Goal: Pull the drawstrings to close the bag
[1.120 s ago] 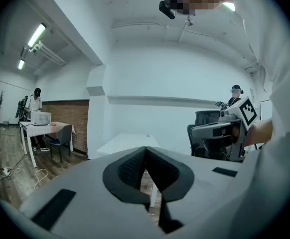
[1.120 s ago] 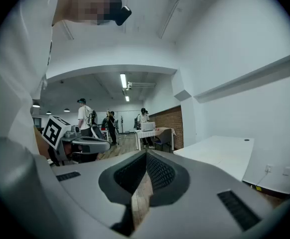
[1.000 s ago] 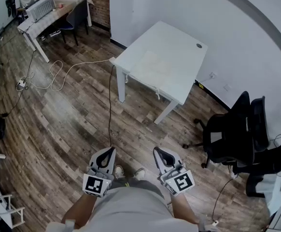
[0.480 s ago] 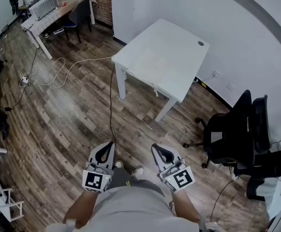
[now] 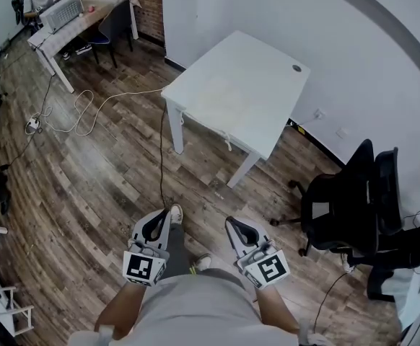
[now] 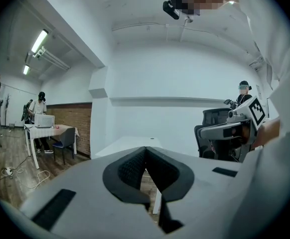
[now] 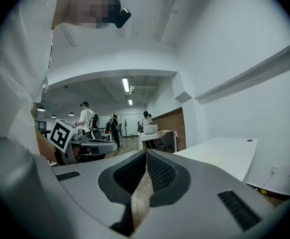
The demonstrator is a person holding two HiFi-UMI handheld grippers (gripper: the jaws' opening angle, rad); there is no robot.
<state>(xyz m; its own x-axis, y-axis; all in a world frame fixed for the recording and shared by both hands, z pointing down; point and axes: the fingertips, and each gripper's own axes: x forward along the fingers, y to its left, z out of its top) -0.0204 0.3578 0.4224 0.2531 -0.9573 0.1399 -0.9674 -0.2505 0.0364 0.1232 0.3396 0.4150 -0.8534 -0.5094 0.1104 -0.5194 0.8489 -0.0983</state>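
Observation:
A white table (image 5: 268, 114) stands ahead on the wood floor. On its top lies a pale flat thing (image 5: 224, 92), hard to tell from the surface. Two thin cords (image 5: 228, 141) hang over the table's near edge. My left gripper (image 5: 167, 215) (image 6: 146, 148) and right gripper (image 5: 230, 223) (image 7: 146, 152) are held low in front of the person's body, well short of the table. Both sets of jaws are shut with nothing between them. No bag can be clearly made out in either gripper view.
A black office chair (image 5: 347, 200) stands right of the table by the wall. A dark cable (image 5: 161, 157) runs across the floor from the table toward the person's feet. A far desk (image 5: 80, 16) with a seated person is at the upper left. A white rack (image 5: 1, 308) is at the lower left.
The person has stepped forward, with one shoe now ahead next to the left gripper. The table sits slightly nearer in the view. Both grippers stay shut and keep their places in front of the body.

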